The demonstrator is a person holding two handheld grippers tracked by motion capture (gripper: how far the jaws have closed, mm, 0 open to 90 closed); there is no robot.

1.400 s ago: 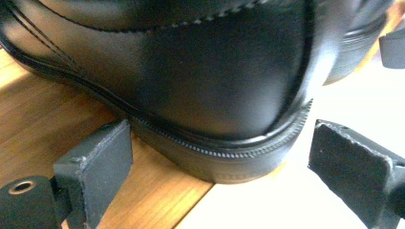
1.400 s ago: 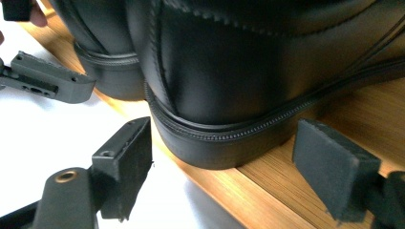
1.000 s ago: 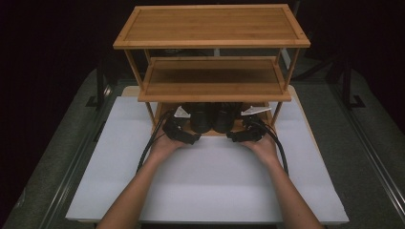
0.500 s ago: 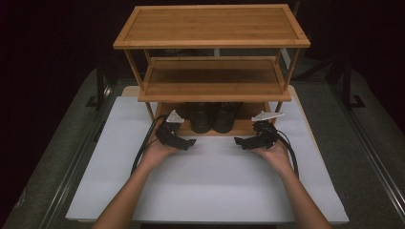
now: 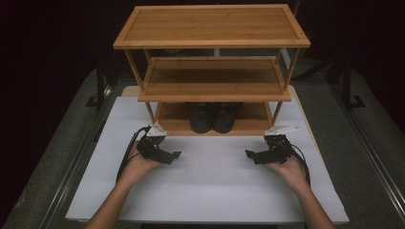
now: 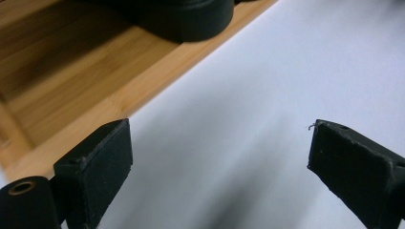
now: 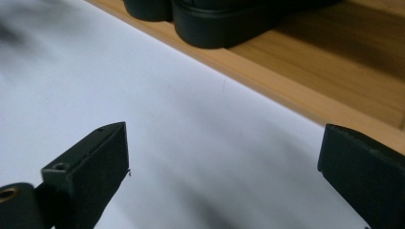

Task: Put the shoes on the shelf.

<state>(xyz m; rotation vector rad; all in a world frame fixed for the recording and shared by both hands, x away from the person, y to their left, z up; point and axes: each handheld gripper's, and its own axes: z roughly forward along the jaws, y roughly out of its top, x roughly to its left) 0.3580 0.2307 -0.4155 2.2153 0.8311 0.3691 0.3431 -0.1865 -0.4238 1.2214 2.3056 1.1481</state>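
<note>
A pair of black shoes [image 5: 212, 116] stands in the middle of the bottom shelf [image 5: 174, 125] of a three-tier bamboo rack [image 5: 210, 78]. My left gripper [image 5: 174, 155] hovers over the white board in front of the rack's left post, open and empty. My right gripper [image 5: 249, 155] mirrors it before the right post; its jaws have just been opening and nothing is between them. In the left gripper view the jaws [image 6: 217, 157] stand wide over bare white, a shoe [image 6: 191, 19] ahead. The right gripper view has its wide jaws [image 7: 224, 162] short of a shoe sole [image 7: 224, 24].
The white board [image 5: 210, 200] covers the table in front of the rack, with grey surface and dark rails at both sides. The rack's middle and top shelves are bare wood. The bottom shelf edge [image 7: 286, 90] runs just beyond the right jaws.
Both hands have drawn back from the bottom shelf toward the person and spread apart. The shoes stay on the shelf, free of the grippers.
</note>
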